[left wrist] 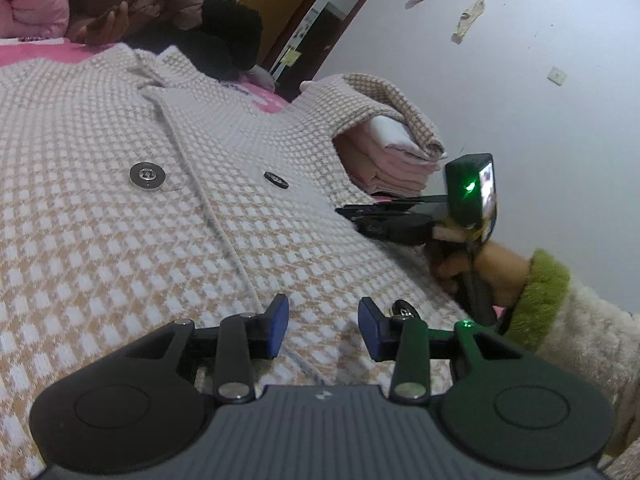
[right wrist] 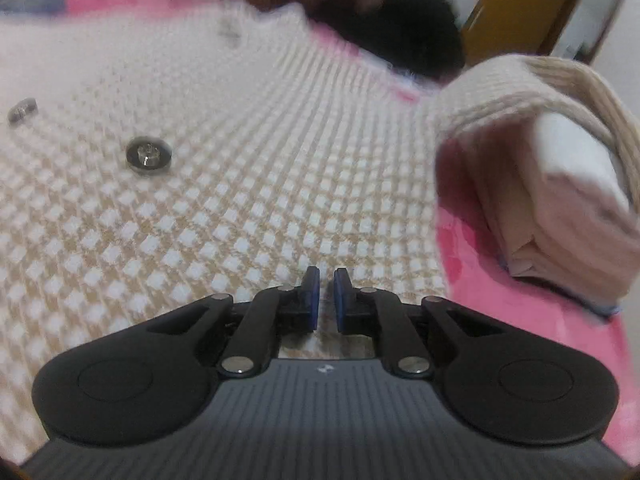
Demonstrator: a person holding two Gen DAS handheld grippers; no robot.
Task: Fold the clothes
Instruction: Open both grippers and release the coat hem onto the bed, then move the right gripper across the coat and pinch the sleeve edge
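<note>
black hand-held gripper (left wrist: 323,322) w/ blue pads (left wrist: 280,320), cream fleece sleeve (left wrist: 588,332), green cuff (left wrist: 538,300)

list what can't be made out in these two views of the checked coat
- Checked coat: hem and far sleeve cut off by both views' edges.
- Near sleeve: its cuff, draped behind the folded pink stack.
- Right wrist view: motion blur smears the far buttons.
- Right hand-held gripper: anything between its near-shut pads.

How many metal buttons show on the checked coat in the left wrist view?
3. One button left of the coat's front seam, one right of it, and one partly hidden behind the left tool's finger. More may lie out of view.
</note>
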